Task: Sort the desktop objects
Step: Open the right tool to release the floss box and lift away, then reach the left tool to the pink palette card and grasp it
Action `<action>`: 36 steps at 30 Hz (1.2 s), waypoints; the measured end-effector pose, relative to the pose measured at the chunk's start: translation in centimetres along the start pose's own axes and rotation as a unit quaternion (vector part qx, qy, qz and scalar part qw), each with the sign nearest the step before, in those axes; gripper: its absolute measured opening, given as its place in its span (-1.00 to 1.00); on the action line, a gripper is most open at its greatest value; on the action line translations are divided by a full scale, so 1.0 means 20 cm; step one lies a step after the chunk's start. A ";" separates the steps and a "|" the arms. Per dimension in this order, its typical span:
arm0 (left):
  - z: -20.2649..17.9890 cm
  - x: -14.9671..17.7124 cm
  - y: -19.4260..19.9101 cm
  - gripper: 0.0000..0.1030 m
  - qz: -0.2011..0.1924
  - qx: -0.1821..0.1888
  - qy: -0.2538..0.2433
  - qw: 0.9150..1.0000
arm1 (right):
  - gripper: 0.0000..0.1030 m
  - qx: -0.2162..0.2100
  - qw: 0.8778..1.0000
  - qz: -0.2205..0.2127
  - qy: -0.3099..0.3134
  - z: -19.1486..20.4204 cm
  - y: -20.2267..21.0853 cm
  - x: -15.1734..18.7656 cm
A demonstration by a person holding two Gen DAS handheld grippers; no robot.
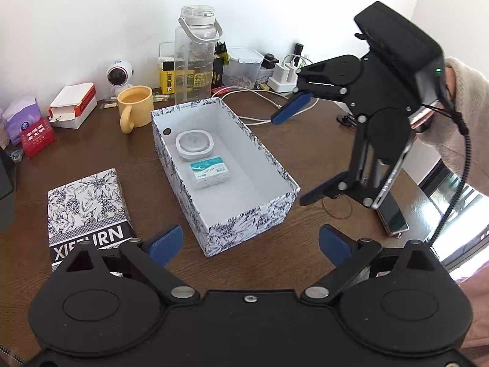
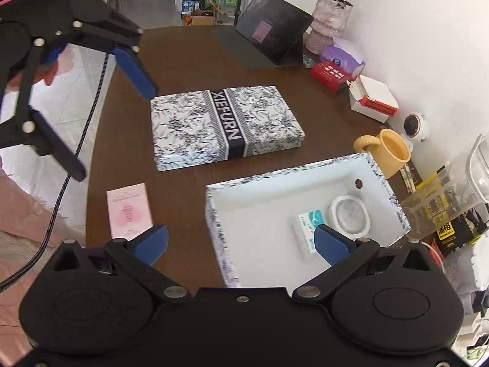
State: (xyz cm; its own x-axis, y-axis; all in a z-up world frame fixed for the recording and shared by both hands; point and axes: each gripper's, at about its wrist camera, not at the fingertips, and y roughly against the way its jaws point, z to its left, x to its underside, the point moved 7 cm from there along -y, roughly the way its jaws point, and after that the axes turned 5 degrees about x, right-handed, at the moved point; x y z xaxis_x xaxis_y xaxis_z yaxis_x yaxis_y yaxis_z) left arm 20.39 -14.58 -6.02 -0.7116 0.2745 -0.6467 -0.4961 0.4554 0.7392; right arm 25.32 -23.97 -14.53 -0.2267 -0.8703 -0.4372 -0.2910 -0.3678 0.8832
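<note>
An open floral-print box (image 1: pixel 250 226) stands mid-table; inside it lie a white rounded container (image 1: pixel 194 144) and a small floss pack (image 1: pixel 209 171). Its lid (image 1: pixel 87 208), printed XIEFURN, lies flat to the left. My left gripper (image 1: pixel 250 244) is open and empty, just short of the box's near corner. My right gripper (image 1: pixel 298 156) hangs open beside the box's right wall, held by a sleeved hand. In the right wrist view the right gripper (image 2: pixel 241 244) spans the box (image 2: pixel 220 238) edge, the lid (image 2: pixel 226 122) lies beyond, and the left gripper (image 2: pixel 101 116) is open at upper left.
A pink card (image 2: pixel 130 211) lies near the table edge. A yellow mug (image 1: pixel 136 107), a clear water bottle (image 1: pixel 194 58), small red-and-white boxes (image 1: pixel 73 104), chargers and cables (image 1: pixel 284 76) crowd the wall side. A phone (image 1: pixel 392 214) lies at the right; a tablet (image 2: pixel 275 27) stands at the far end.
</note>
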 end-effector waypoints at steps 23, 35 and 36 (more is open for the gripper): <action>0.02 0.58 -0.23 0.87 0.098 0.012 -0.230 0.968 | 1.00 -0.003 0.994 -0.006 -0.112 0.67 0.11 0.07; 0.04 0.76 -0.55 0.84 0.180 0.033 -0.351 0.918 | 1.00 0.002 0.991 -0.005 -0.135 0.72 0.10 0.13; 0.04 0.77 -0.57 0.79 0.184 0.036 -0.363 0.913 | 1.00 0.003 0.991 -0.005 -0.136 0.73 0.10 0.14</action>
State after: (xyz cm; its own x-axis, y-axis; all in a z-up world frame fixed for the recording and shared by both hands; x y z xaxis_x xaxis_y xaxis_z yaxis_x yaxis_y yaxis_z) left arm 15.41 -14.91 -24.58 -0.2926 0.8975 -0.3299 -0.2375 0.2660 0.9343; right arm 10.63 -22.34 -16.44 -0.4663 -0.7455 -0.4762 -0.2994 -0.3735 0.8780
